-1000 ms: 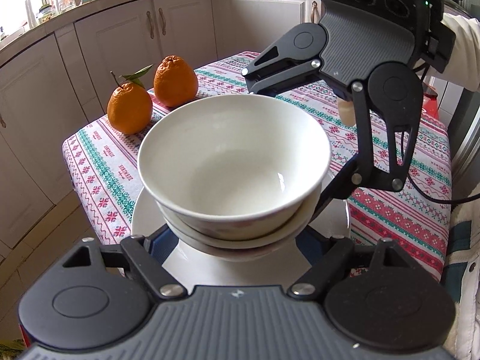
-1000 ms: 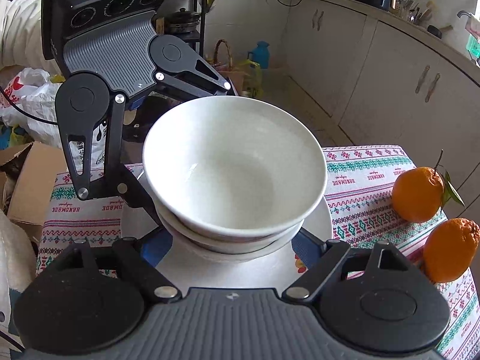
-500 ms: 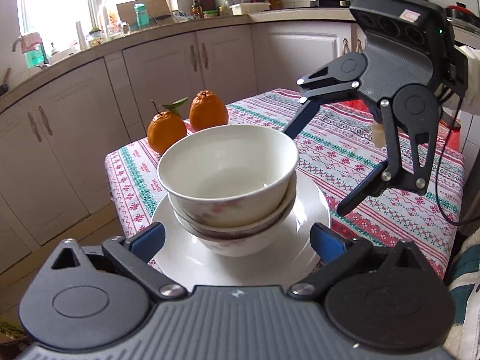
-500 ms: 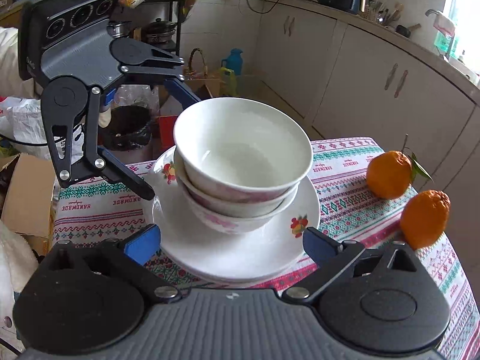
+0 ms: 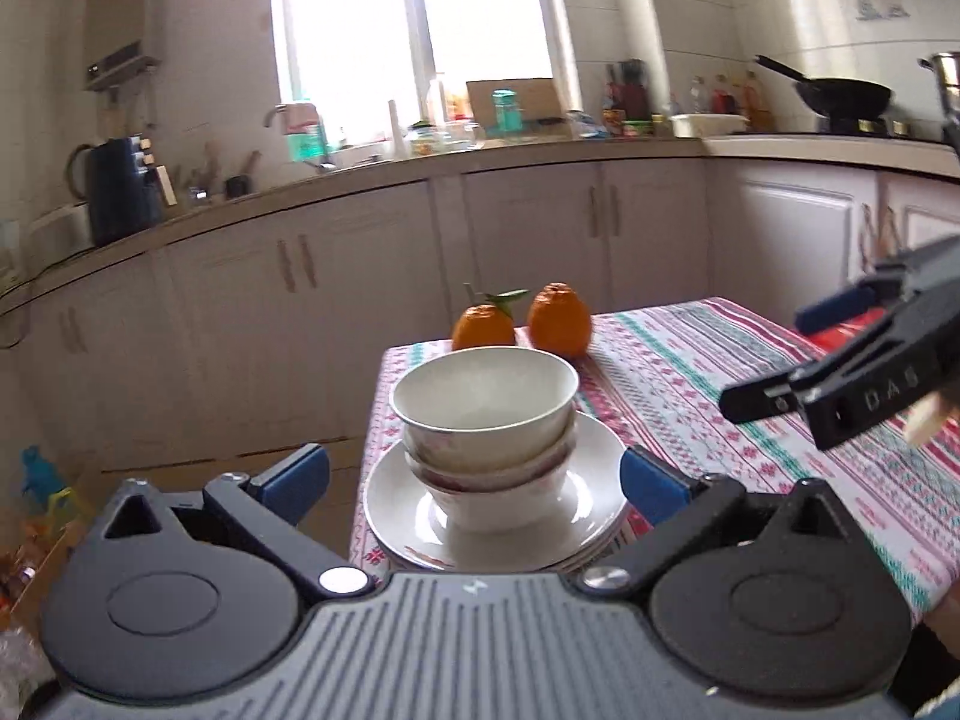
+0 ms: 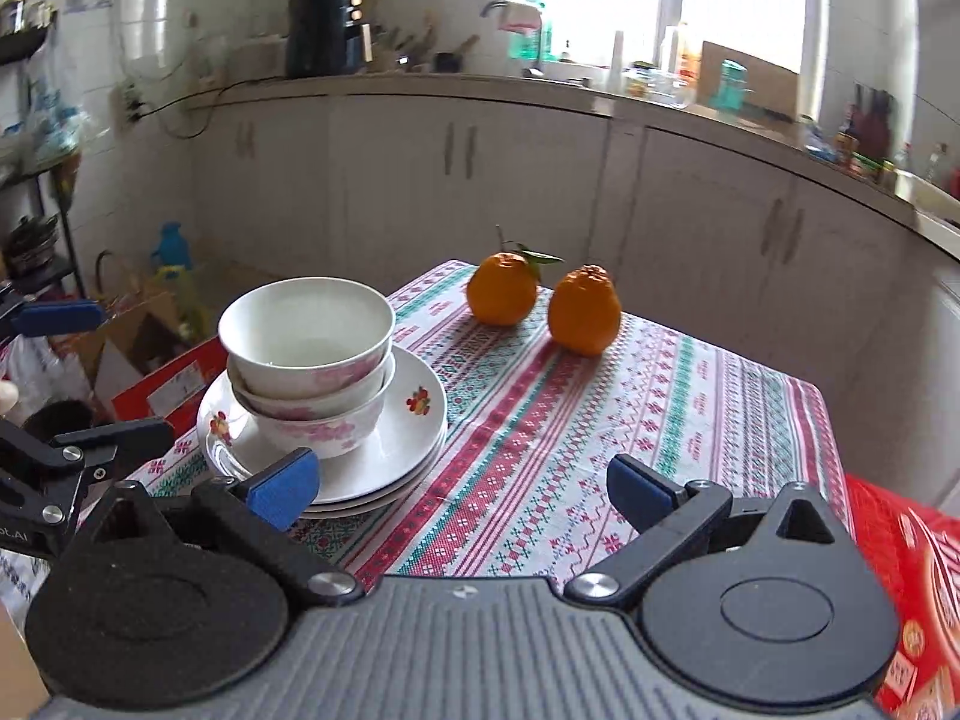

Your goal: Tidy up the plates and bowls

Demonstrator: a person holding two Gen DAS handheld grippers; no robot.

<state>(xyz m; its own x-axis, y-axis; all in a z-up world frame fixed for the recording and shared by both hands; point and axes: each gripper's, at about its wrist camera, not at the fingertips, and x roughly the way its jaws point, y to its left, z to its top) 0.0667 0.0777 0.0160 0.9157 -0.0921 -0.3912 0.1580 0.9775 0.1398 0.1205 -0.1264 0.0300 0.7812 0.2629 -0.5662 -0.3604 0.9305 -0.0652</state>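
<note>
A stack of nested white bowls (image 5: 483, 402) with pink flowers stands on stacked white plates (image 5: 594, 498) at the table's corner. My left gripper (image 5: 473, 480) is open, its blue pads wide apart and short of the plates, touching nothing. The right gripper (image 5: 792, 354) reaches in from the right edge, also open and off the stack. In the right wrist view the bowls (image 6: 306, 330) and plates (image 6: 414, 420) sit left of centre. My right gripper (image 6: 462, 489) stands open over the tablecloth, and the left gripper (image 6: 84, 378) shows at the left edge.
Two oranges (image 6: 501, 288) (image 6: 583, 312) sit at the far end of the patterned tablecloth (image 6: 690, 420). A red box (image 6: 900, 570) lies at the near right, another red box (image 6: 174, 384) beside the table on the left. Cabinets and a cluttered counter run behind.
Both grippers have pulled back and upward from the stack, and their jaws have spread wide. The bowls and plates stay where they were on the table.
</note>
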